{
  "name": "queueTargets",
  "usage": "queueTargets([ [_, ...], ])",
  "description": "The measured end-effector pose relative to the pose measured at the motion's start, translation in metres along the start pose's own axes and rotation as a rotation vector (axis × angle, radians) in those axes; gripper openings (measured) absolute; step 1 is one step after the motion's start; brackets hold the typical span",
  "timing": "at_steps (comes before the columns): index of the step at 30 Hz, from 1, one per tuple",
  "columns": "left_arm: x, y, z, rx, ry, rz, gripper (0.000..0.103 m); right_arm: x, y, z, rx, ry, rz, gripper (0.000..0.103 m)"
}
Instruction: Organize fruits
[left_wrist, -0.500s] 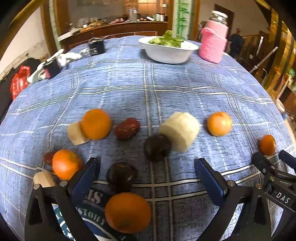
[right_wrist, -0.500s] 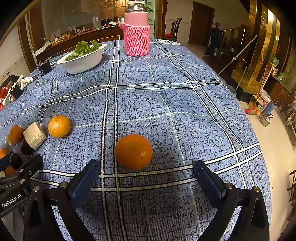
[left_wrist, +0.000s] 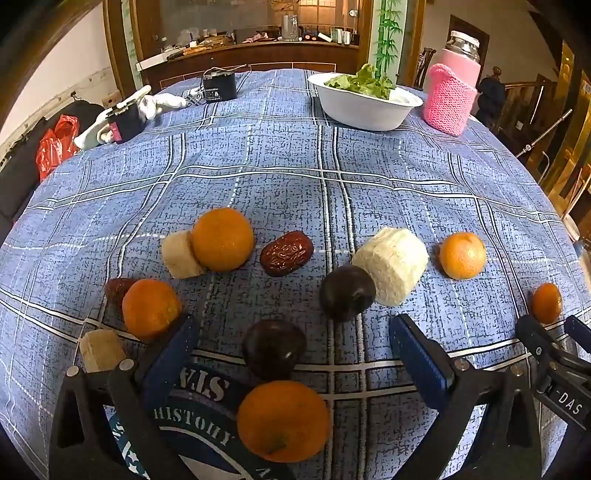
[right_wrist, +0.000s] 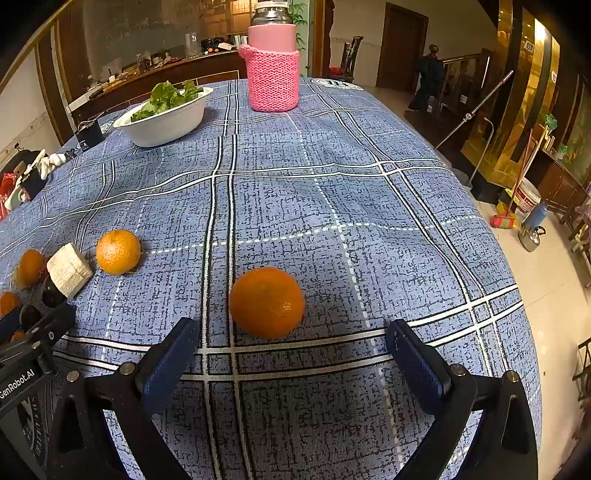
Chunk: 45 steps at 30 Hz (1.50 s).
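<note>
Fruit lies scattered on the blue plaid tablecloth (left_wrist: 280, 162). My left gripper (left_wrist: 291, 347) is open above a dark plum (left_wrist: 274, 349), with an orange (left_wrist: 283, 421) just under it. Farther out lie a second plum (left_wrist: 347, 292), a red date (left_wrist: 286, 253), a pale peeled chunk (left_wrist: 392, 270), more oranges (left_wrist: 223, 238) (left_wrist: 462, 254) (left_wrist: 150, 308) and smaller pale pieces (left_wrist: 180, 254). My right gripper (right_wrist: 291, 347) is open too, a little short of a lone orange (right_wrist: 266, 302); nothing sits between its fingers (right_wrist: 170, 362).
At the table's far side stand a white bowl of lettuce (left_wrist: 364, 101) and a jar in a pink knitted sleeve (left_wrist: 451, 94). A black box (left_wrist: 219, 85) and white gloves (left_wrist: 147, 105) lie far left. The table edge drops off to the right (right_wrist: 517, 295).
</note>
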<state>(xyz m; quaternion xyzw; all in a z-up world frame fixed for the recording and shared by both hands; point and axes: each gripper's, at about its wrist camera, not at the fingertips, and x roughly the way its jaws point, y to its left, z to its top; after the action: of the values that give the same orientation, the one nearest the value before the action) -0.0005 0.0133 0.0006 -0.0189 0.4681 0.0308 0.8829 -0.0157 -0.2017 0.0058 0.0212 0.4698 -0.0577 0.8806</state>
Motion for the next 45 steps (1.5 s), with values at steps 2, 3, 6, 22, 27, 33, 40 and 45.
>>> queueTargets([
  [2,0.0008,0.0001,0.0007,0.001,0.001,0.0,0.103,0.0001,0.0,0.0002,0.0,0.0,0.0,0.103],
  [3,0.0013,0.0002,0.001,0.001,0.002,0.0,0.103,-0.0002,0.0,-0.0002,0.0,0.0,0.0,0.103],
  [6,0.0004,-0.0016,-0.0002,0.002,0.019,0.007,0.103,0.0,0.0,0.0001,0.0,0.0,0.0,0.103],
  [22,0.0004,-0.0017,-0.0011,0.002,0.01,0.01,0.103,0.0003,0.0,0.0002,0.0,0.0,0.0,0.103],
  [27,0.0006,-0.0017,-0.0011,0.0,0.012,0.008,0.103,0.0002,-0.0001,0.0,0.0,0.0,0.0,0.103],
  [33,0.001,-0.002,-0.0014,-0.001,0.01,0.007,0.103,0.0001,-0.0001,-0.0002,0.0,0.0,0.0,0.103],
  [40,0.0011,-0.002,-0.0014,-0.001,0.01,0.007,0.103,0.0007,0.0002,0.0002,0.0,0.0,0.0,0.103],
  [45,0.001,-0.002,-0.0014,-0.001,0.01,0.007,0.103,0.0007,0.0003,0.0002,0.0,0.0,0.0,0.103],
])
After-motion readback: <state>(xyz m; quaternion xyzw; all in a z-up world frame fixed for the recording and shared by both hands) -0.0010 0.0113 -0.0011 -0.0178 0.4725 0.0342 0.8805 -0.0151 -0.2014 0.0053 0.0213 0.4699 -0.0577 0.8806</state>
